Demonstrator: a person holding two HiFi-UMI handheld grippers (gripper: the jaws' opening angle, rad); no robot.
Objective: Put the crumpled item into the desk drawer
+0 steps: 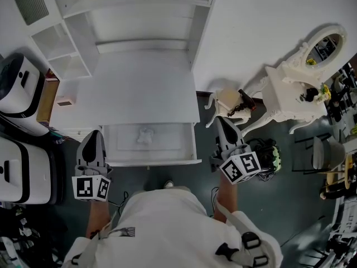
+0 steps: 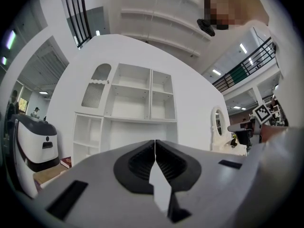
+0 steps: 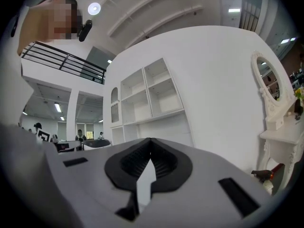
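Both hands are held low in front of the person's body, forearms running forward and out of the white top. The left gripper [image 1: 95, 135] and right gripper [image 1: 221, 120] point ahead at the desk, roughly level, one on either side of the open drawer [image 1: 153, 162]. The marker cubes sit at the rear end of each, nearest the body.

In the left gripper view the left gripper [image 2: 155, 142] has its jaws clenched together, ribbed black pads meeting on a thin seam with nothing between them. The right gripper [image 3: 150, 141] looks the same in its own view: pads closed tip to tip, empty. Both views look over the closed jaws at the white shelf unit [image 2: 137, 99].

The crumpled item [image 1: 146, 135] lies inside the drawer, on its floor near the middle. It is between the two grippers, right of the left tips and left of the right tips, a bit nearer the left, and touches neither. It is a small white wad with an irregular creased surface (white on white, so hard to read). No clear long axis or heading can be made out.

The drawer is a shallow white rectangular tray, pulled out toward the person, long side running across between the grippers. The desk top [image 1: 139, 94] ahead of the tips is flat, smooth, matte white. Beyond the right gripper stands an ornate white vanity [image 1: 290, 94] with curved legs and an oval mirror.
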